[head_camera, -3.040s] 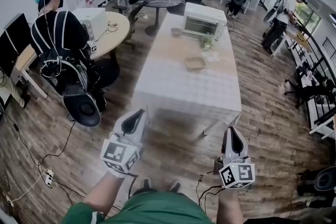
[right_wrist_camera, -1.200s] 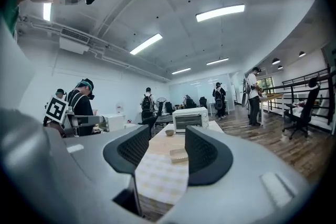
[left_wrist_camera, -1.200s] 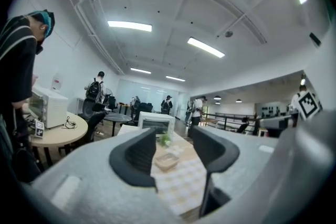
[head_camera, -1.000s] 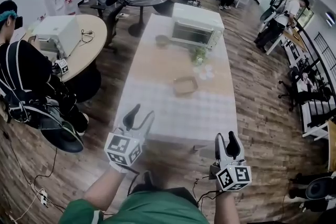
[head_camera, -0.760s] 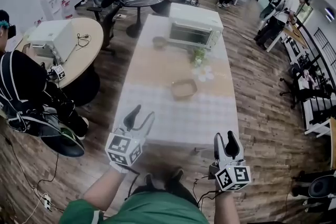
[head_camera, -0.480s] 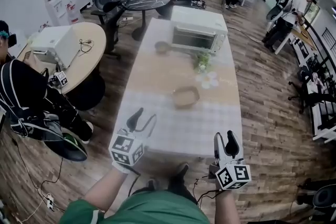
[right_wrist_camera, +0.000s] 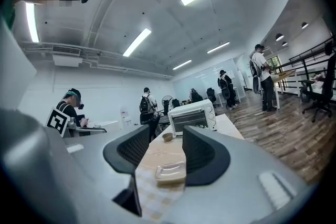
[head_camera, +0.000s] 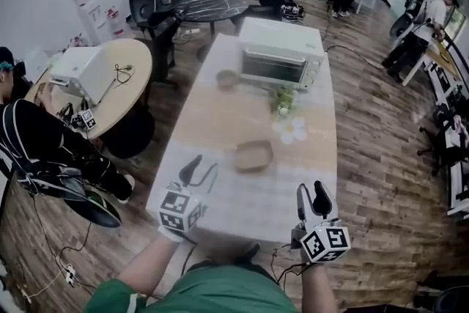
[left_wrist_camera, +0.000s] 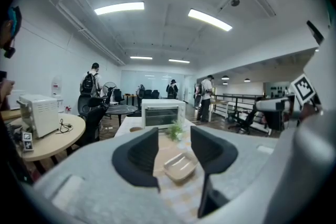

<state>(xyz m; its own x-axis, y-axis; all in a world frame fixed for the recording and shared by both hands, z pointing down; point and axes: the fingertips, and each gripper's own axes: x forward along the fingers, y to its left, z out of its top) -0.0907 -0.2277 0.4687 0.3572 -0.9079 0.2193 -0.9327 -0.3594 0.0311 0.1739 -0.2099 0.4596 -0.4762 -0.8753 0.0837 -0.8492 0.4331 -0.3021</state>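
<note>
Item one: tray [head_camera: 253, 155]. Lies flat on the checked cloth of the surface [head_camera: 220, 121], about mid-width, ahead of both grippers and touching neither. Shows only its own ribbed floor inside.

Item two: bowl [head_camera: 226, 77]. Stands farther back on the bare wood part, just in front of the oven [head_camera: 282, 59]. Too small and too far off to tell the contents.

Item three: the oven. Sits at the far end with its door shut and the interior dark behind the glass.

Also logged: a small potted plant [head_camera: 283, 100] between oven and tray, with a white flower-shaped mat [head_camera: 293, 130] just beside it.

Left gripper [head_camera: 204, 163]. Hangs over the near left part of the surface. Fingers [left_wrist_camera: 137, 157] apart, clamped on nothing. Frames the tray in the gap, well short of it.

Right gripper [head_camera: 311, 190]. Hangs over the near right corner. Fingers [right_wrist_camera: 202, 155] likewise apart and empty, again with the tray seen through the gap but untouched.

Changes against three seconds ago: both grippers then over the floor, well short of the surface; now over its near edge. Tray markedly closer to both, and larger in each gripper view than about a second ago. Finger gaps as wide as before. Tray, bowl, plant and oven in the same order along the surface, none shifted.
</note>
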